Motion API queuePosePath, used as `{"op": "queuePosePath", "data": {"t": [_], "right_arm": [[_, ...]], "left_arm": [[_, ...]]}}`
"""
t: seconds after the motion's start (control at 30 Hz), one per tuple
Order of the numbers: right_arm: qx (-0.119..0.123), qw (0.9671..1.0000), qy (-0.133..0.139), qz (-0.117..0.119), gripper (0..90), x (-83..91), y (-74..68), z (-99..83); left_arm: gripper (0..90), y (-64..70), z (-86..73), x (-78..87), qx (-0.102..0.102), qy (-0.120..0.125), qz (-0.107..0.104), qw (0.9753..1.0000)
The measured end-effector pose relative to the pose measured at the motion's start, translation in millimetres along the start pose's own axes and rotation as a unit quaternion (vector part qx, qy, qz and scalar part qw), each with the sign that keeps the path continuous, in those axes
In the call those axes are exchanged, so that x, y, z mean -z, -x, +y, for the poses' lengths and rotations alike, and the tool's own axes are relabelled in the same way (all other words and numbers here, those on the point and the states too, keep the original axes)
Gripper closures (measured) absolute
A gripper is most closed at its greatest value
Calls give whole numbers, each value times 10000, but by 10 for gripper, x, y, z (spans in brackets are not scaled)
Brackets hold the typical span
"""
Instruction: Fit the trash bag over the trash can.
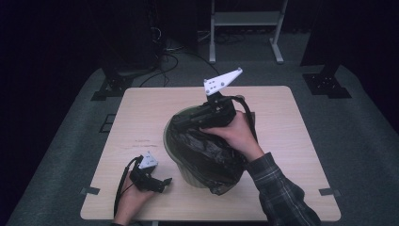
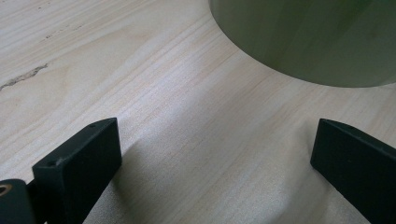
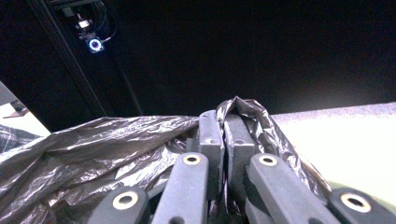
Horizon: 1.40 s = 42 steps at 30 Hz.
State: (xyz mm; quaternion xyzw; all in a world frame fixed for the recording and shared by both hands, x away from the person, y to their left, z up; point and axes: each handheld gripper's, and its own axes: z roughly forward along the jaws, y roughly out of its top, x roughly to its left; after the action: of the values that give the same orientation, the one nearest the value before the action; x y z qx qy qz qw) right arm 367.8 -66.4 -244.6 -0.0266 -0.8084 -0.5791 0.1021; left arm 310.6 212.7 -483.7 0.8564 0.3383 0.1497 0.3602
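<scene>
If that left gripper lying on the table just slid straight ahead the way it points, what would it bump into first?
Most likely the olive-green round bin. In the left gripper view, the left gripper rests open just above the pale wooden table, and the bin's wall stands ahead, slightly to one side, with bare wood before it.

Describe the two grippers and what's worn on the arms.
Both are black handheld units. The left gripper and the right gripper each carry a pale grey three-cornered plate and trail a black cable. The right arm wears a dark plaid sleeve.
</scene>
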Motion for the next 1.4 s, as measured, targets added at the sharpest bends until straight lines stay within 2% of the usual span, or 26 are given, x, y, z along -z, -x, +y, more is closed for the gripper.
{"op": "queuePosePath", "data": {"t": [0.4,0.5,0.67,0.8,0.83,0.9,0.97,1.03,1.13,1.17,1.3,1.4], "right_arm": [[18,9995,-84,295,878,-487,266,282],[13,9995,-112,282,879,-558,311,338],[41,9996,-202,207,878,-548,276,320],[68,9993,-361,-51,878,-370,180,233],[68,9993,-361,-51,878,-370,180,233],[96,9984,-498,-264,878,-225,117,181],[90,9981,-522,-301,878,-187,106,168],[37,9975,-570,-423,878,-29,76,90],[-21,9972,-572,-477,878,44,68,34],[-67,9965,-614,-564,878,127,62,-43],[-169,9955,-655,-666,876,251,61,-179],[-262,9935,-770,-792,874,335,80,-303]], "left_arm": [[5,2,0,1,-22,-7,-23,10000],[5,4,0,1,-36,-7,-37,10000],[5,3,2,2,-46,-10,-48,10000],[5,3,2,2,-50,-14,-54,10000],[5,2,2,2,-50,-14,-56,10000],[5,3,2,2,-45,-14,-62,10000],[5,3,2,2,-45,-15,-62,10000],[5,3,2,2,-45,-14,-62,10000],[5,2,2,2,-53,-16,-58,10000],[5,3,2,1,-52,-10,-52,10000],[5,2,2,1,-51,-9,-55,10000],[5,2,2,1,-52,-11,-53,10000]]}}
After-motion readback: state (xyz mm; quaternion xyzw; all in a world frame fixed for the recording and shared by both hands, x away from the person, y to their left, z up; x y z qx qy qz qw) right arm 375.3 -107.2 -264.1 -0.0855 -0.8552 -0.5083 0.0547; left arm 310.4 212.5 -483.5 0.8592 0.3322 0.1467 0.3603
